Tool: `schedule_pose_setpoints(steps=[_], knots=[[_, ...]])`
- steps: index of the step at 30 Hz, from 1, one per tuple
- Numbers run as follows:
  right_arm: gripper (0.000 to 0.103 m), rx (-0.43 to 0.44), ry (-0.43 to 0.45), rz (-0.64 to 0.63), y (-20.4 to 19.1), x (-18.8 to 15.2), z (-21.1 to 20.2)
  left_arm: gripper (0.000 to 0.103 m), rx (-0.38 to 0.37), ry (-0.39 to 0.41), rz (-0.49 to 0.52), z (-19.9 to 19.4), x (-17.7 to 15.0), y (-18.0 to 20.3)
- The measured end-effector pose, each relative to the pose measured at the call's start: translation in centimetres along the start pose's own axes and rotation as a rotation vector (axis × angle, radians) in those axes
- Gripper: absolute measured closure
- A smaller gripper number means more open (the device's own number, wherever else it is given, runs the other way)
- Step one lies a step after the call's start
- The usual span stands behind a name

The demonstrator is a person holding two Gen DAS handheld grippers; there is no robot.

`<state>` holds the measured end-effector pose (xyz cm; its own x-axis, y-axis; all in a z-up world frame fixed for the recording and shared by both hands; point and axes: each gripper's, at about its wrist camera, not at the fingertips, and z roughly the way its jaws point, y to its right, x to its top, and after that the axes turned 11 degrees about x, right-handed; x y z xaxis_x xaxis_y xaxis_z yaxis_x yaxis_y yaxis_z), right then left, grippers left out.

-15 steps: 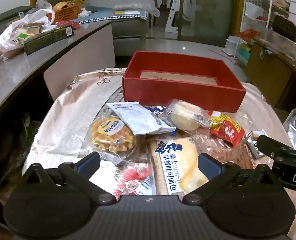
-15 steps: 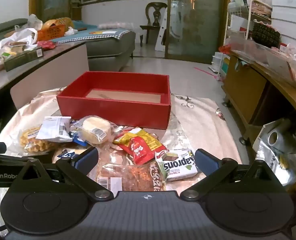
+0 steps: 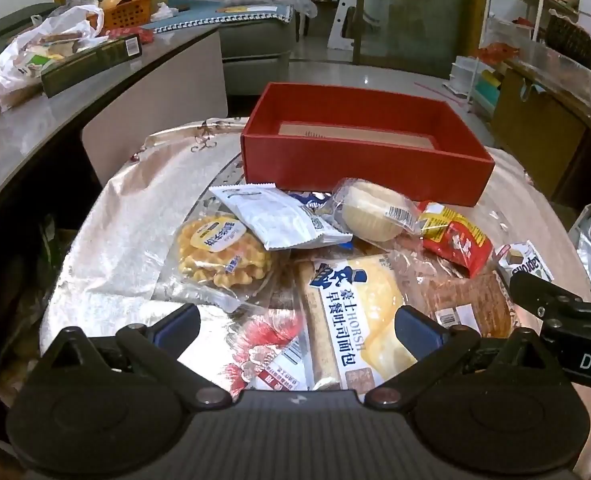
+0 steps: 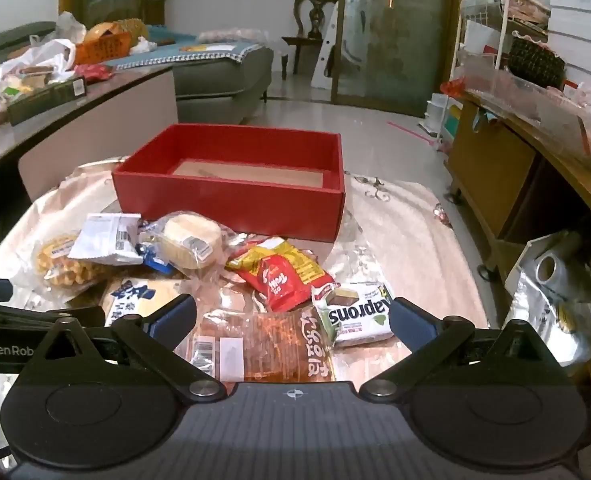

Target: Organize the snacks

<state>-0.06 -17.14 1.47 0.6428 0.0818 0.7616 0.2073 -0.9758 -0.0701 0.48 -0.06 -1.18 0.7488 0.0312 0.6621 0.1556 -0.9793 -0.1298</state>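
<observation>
A round table (image 3: 135, 216) covered in a shiny cloth holds a loose pile of wrapped snacks, with an open red box (image 3: 359, 160) standing behind them at the far side. The box looks empty; only its brown floor shows.

From left to right in the left wrist view: a waffle (image 3: 219, 256) in clear wrap lies at the left edge of the pile. A white sachet (image 3: 271, 216) overlaps its upper right corner, its long axis running from upper left to lower right. A bread pack (image 3: 359, 312) with blue lettering lies nearest the camera, its long axis pointing away toward the box. A round cake (image 3: 371, 212) in clear wrap sits just in front of the box. A red and yellow packet (image 3: 455, 236) lies to its right. A brown cracker pack (image 3: 467, 304) sits below that, and a small wafer pack (image 3: 527, 260) is at the far right.

The left gripper (image 3: 295, 324) hovers above the bread pack with its fingers spread wide, holding nothing. The right gripper (image 4: 291, 316) hovers over the cracker pack, fingers likewise spread wide and empty.

By my judgement the task is at its start: no snack is in the box yet, and each gripper is choosing a first item. The next move probably calls for lowering onto one pack, closing across its short side, then carrying it forward into the box.
</observation>
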Motion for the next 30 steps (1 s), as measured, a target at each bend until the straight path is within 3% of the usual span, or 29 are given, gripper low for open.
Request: schedule_pose_setpoints(steps=[30], knots=[[0.000,0.010,-0.061,0.005,-0.15,-0.59,0.92,0.005,0.028,-0.049,0.027,0.57,-0.43,0.28]])
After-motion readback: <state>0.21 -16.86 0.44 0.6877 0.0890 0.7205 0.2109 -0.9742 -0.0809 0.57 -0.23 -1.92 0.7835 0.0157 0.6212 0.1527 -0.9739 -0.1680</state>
